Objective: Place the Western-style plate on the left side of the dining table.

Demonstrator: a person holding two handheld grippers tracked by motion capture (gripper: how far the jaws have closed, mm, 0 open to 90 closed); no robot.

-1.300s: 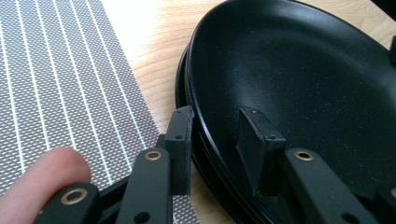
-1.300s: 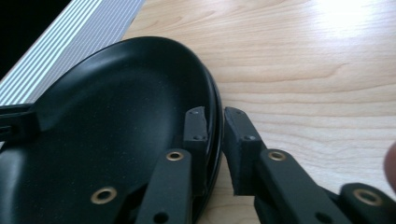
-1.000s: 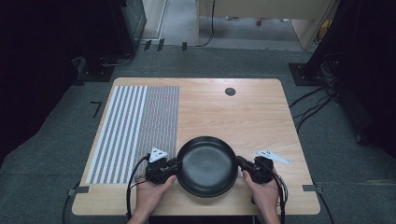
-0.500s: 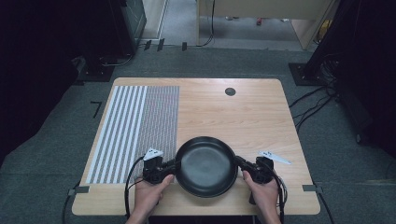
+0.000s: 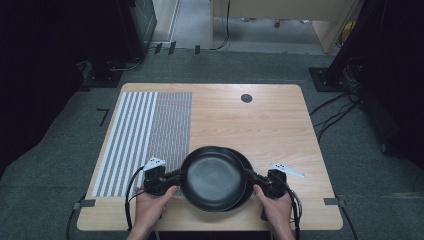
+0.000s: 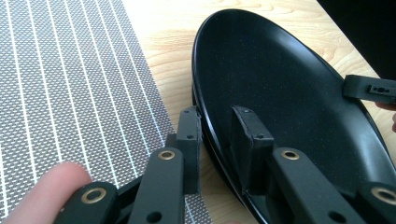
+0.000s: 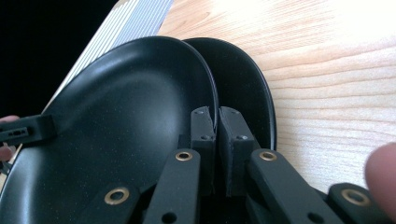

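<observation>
Your left gripper (image 5: pixel 165 181) has its jaws clamped on the left rim of the upper black plate (image 5: pixel 212 177), and they have just been closing that last bit, with the rim between them. Your right gripper (image 5: pixel 260 182) has its jaws pinched on the same plate's right rim. The plate sits near the front edge of the bench (image 5: pixel 260 120), a little right of the middle, between your two hands.

From the high view you see a second dark rim peeking out on the right side. The right gripper view makes it plain: a lower black plate (image 7: pixel 250 88) lies under the upper one (image 7: pixel 121 126) and is offset toward the bare wood, and your right jaws grip only the upper rim (image 7: pixel 215 123). The left gripper view shows one left jaw inside the upper plate (image 6: pixel 280 84) and one outside against its edge, with a second rim line just below; whether that jaw also bears on the lower rim, you cannot tell.

The striped mat (image 5: pixel 145 135) lies just beside your left gripper, covering the left part of the bench. Bare wood stretches open behind the plates and to their right, up to a small round dark insert (image 5: pixel 246 98) near the far edge. The front edge is close to your hands.
</observation>
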